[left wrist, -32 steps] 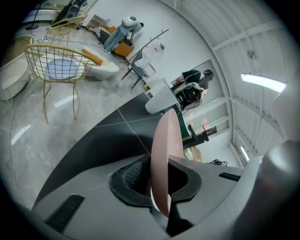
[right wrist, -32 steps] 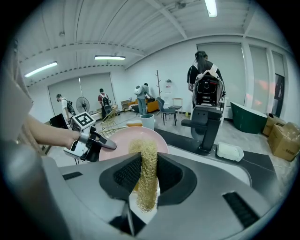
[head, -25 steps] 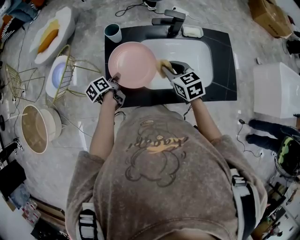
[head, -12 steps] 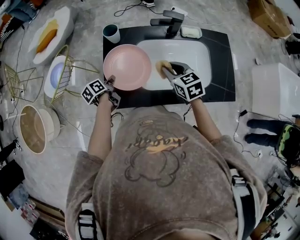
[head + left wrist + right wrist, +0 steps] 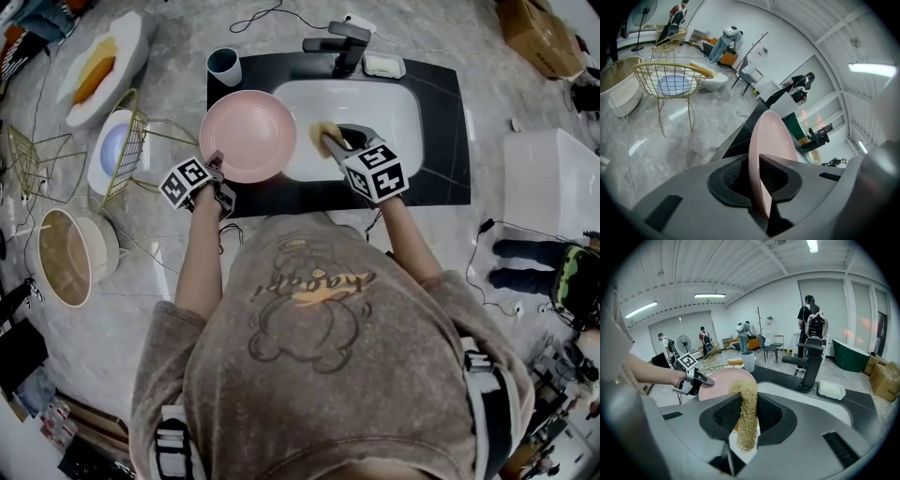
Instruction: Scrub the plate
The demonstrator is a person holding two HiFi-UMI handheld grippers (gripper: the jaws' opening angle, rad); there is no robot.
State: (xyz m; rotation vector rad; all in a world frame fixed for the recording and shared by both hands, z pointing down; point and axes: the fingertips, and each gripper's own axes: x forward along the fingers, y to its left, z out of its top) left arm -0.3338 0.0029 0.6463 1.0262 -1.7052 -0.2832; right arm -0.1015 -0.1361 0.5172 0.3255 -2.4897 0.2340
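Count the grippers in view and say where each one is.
2. The left gripper clamps the near rim of the pink plate; the right gripper holds a yellow scrubber over the white basin. No others show.

Even, cool light fills the room from long white ceiling tube lights (image 5: 709,295). All views bulge like a fisheye, and the corners of both gripper views go black. The glossy grey marble floor (image 5: 670,140) carries pale streaks of glare. The white rectangular sink basin (image 5: 375,112) looks nearly washed out. The pale pink round plate (image 5: 248,136) is evenly lit, and shadows are soft.
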